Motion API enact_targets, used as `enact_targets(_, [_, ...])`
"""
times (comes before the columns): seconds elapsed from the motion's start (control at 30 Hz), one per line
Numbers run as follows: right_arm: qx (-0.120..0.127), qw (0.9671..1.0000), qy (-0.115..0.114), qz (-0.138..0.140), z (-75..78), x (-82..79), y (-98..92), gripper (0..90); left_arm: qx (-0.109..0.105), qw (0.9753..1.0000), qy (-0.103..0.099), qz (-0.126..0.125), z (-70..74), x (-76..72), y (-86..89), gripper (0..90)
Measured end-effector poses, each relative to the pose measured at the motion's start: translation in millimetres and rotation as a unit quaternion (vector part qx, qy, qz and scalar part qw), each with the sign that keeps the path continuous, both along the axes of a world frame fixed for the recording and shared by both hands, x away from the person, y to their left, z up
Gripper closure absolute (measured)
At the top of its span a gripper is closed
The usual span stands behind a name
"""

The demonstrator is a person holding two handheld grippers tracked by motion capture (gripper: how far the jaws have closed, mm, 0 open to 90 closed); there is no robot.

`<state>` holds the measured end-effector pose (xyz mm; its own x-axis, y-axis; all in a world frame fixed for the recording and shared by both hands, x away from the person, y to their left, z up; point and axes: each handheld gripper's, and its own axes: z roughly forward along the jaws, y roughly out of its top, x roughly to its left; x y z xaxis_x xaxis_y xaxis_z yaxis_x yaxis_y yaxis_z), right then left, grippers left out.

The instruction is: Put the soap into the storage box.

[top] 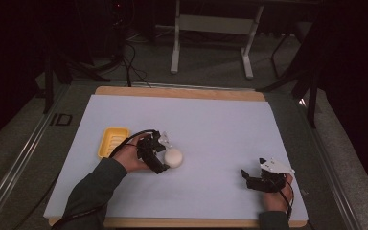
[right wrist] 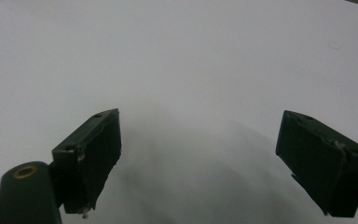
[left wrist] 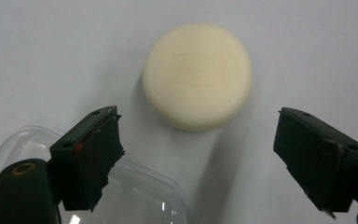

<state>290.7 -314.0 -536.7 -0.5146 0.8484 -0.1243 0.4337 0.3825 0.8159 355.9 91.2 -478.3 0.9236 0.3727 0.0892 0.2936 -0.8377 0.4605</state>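
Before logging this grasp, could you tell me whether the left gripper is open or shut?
Open: the left gripper has its fingers spread wide, the cream disc lying untouched ahead.

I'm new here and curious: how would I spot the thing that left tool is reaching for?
On the white sheet, look just right of the yellow tray. The round cream puck lies flat there; its solid disc shape sets it apart.

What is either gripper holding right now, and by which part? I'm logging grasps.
Nothing is held. The left gripper stands open just short of the cream round soap, not touching it; the right gripper is open over bare paper.
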Motion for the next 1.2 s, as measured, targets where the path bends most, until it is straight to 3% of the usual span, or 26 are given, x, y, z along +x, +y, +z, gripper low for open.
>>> enact_targets(0.2, [0.001,1.0000,0.000,0.000,0.0,-0.1,-0.1,14.0,0.003,1.0000,0.006,-0.005,-1.1,2.4,-3.9,13.2])
enact_targets(0.43, [0.001,1.0000,-0.001,0.000,0.0,-0.1,-0.1,14.0,0.006,0.9994,0.029,-0.017,-6.5,7.4,-8.8,9.1])
enact_targets(0.63, [0.001,1.0000,-0.001,0.000,0.1,-0.1,0.0,14.0,0.017,0.9992,0.035,-0.010,-10.9,10.5,-11.9,2.2])
enact_targets(0.83, [0.001,1.0000,-0.001,0.000,0.1,-0.1,-0.1,14.0,0.014,0.9988,0.047,-0.005,-14.5,15.1,-14.4,2.2])
enact_targets(1.2, [0.002,1.0000,-0.001,0.000,0.1,-0.3,-0.1,14.0,0.040,0.9977,0.054,-0.006,-20.1,20.3,-22.7,2.2])
